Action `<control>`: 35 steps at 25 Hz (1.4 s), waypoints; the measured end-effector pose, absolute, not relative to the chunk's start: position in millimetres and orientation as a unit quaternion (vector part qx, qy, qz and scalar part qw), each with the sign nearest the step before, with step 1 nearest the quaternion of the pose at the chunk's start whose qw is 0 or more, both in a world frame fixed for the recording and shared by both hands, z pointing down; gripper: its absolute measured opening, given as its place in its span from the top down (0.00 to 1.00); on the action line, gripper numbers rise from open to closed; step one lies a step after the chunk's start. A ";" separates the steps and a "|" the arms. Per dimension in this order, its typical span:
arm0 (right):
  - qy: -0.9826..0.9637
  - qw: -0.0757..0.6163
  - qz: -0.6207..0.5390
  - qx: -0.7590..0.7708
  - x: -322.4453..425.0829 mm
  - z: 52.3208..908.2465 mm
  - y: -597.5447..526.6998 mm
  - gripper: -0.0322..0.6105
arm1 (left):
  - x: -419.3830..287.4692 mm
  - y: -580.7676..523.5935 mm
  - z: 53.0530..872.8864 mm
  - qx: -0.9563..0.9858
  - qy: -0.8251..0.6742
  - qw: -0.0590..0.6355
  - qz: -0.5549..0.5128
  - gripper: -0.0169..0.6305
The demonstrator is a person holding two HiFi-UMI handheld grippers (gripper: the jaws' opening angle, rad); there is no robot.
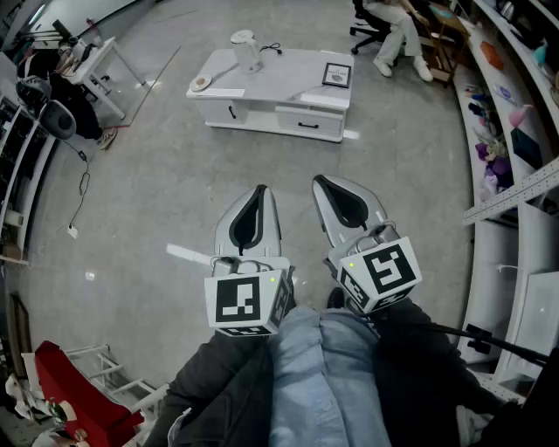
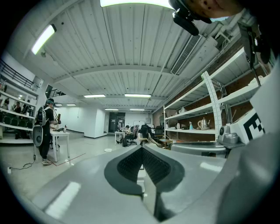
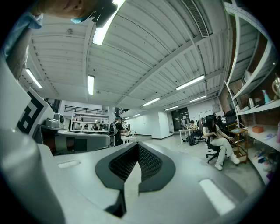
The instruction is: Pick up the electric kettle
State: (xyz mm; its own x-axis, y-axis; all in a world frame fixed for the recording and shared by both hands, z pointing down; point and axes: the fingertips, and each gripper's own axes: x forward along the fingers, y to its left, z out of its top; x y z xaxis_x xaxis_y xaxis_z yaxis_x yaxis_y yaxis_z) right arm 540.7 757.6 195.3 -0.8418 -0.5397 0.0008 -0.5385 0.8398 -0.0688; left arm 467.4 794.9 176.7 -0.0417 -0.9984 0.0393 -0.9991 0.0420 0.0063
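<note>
The electric kettle (image 1: 247,48) stands on the white bench (image 1: 288,92), near the far edge toward the bench's left end. It is well apart from both grippers, which are held close to the person's body on the near side of the bench. The left gripper (image 1: 258,194) and the right gripper (image 1: 323,183) each have their jaws pressed together on nothing.

The likely trouble is arriving with the jaws closed, which would knock the kettle rather than take it. So close to the bench's back edge, a shove could send it over. A dark cord (image 1: 272,47) lies just beside the kettle and might snag on a lift. The kettle's smooth pale body also looks slippery.

A framed picture (image 1: 337,75) sits at the bench's right end and a small plate (image 1: 201,84) at its left front corner. Beyond the right end a seated person (image 1: 397,26) faces shelving (image 1: 515,131). The grey floor (image 1: 175,201) around the bench is glossy.
</note>
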 end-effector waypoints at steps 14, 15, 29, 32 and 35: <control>0.957 0.017 -0.073 -0.281 590.9 205.1 740.9 0.91 | 517.0 780.8 202.1 0.702 -0.710 0.050 0.025 0.96; 0.957 0.017 -0.074 -0.278 596.4 207.5 740.3 0.91 | 523.0 779.2 204.6 0.703 -0.709 0.051 0.025 0.96; 0.959 -0.006 -0.106 -0.262 573.5 247.4 688.1 0.91 | 503.2 728.1 237.2 0.696 -0.712 0.088 0.026 0.96; 0.960 -0.013 -0.103 -0.260 542.7 250.8 662.3 0.91 | 468.6 700.2 242.7 0.693 -0.715 0.091 0.015 0.96; 0.963 -0.017 -0.096 -0.251 500.1 249.3 640.7 0.91 | 429.9 674.3 240.7 0.693 -0.715 0.090 0.006 0.96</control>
State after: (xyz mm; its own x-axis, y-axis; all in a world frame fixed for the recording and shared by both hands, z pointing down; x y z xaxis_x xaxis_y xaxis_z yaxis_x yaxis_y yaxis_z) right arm 500.1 640.7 249.3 -0.8730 -0.4809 0.0815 -0.4875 0.8551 -0.1765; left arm 429.9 674.3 240.7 -0.0233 -0.9903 0.1368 -0.9924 0.0394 0.1167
